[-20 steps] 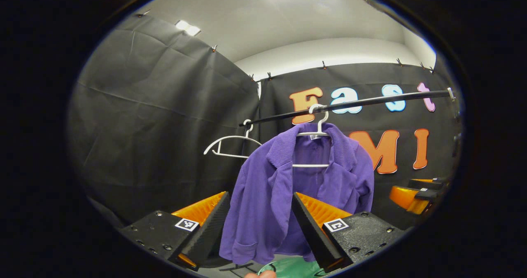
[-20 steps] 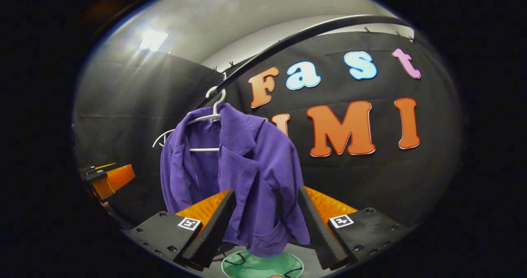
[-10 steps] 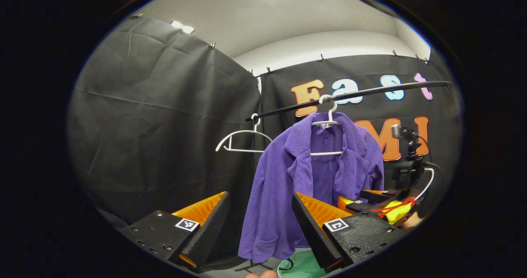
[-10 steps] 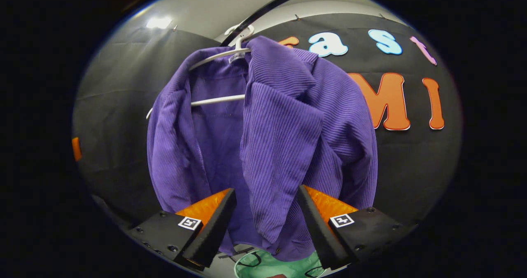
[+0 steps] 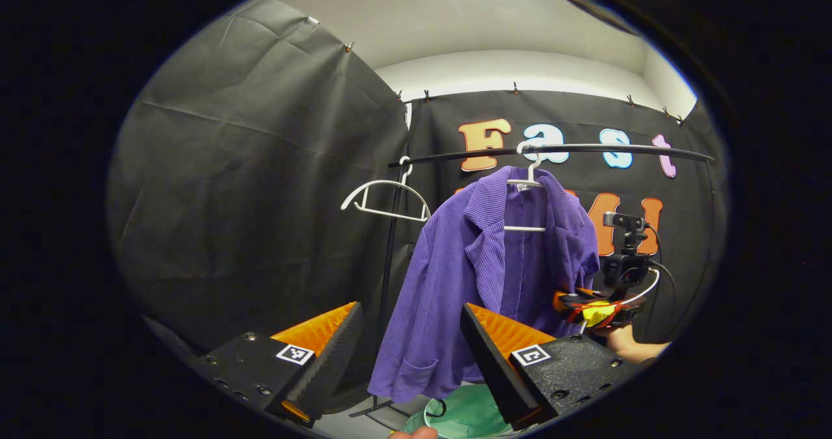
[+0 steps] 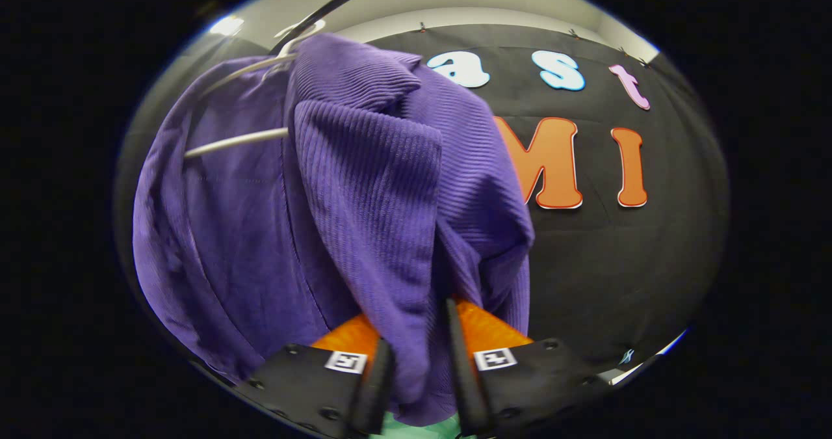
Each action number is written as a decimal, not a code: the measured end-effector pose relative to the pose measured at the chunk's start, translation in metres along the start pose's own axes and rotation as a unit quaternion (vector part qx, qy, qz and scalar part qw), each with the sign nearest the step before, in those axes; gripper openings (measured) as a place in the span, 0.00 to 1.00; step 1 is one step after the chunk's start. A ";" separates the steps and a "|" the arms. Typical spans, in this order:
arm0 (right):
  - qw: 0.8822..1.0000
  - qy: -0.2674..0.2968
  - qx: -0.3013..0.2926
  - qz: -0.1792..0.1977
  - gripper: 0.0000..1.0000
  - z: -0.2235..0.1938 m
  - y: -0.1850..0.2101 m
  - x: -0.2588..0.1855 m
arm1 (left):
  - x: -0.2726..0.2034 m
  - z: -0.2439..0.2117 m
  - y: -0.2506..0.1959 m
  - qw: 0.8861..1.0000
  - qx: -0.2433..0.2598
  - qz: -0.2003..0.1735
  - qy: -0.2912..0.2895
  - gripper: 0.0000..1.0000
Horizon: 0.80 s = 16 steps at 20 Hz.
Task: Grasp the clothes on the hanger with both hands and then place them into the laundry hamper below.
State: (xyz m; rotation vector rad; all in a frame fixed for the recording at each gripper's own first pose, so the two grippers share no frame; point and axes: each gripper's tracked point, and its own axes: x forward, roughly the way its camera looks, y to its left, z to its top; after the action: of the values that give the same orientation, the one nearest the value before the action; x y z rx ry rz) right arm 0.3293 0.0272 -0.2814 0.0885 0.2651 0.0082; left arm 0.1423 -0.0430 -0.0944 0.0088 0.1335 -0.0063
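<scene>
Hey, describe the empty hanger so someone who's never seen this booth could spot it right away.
Find the black clothes rail running across the booth's cloth wall. The purple jacket hangs from it on one white hanger; further left, near the rail's end, hangs the empty hanger. It is white and bare, with nothing draped over it.

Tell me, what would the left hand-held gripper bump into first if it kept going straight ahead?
Probably the purple jacket: it hangs right between the left hand-held gripper's open fingers, though how far off is unclear.

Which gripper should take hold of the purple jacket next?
The left gripper. Its jaws are open and off the purple jacket, whose near front panel hangs ahead of them. The right gripper looks clamped on the other front panel.
</scene>
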 end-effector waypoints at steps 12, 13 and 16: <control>0.981 -0.073 0.022 0.176 0.10 0.087 -0.031 -0.080 | 0.078 -0.052 -0.117 0.993 -0.115 -0.021 0.033 0.99; 0.979 -0.077 0.022 0.188 0.10 0.092 -0.031 -0.083 | 0.088 -0.057 -0.118 0.994 -0.107 -0.015 0.033 0.92; 0.972 -0.084 0.030 0.217 0.10 0.102 -0.028 -0.095 | 0.113 -0.076 -0.128 0.997 -0.064 -0.019 0.048 0.95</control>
State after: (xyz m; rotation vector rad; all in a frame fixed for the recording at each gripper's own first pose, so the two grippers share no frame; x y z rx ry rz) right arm 0.2644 -0.0118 -0.1606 0.2046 0.0722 0.4259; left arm 0.2432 -0.1710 -0.1860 -0.1220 0.2292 -0.0349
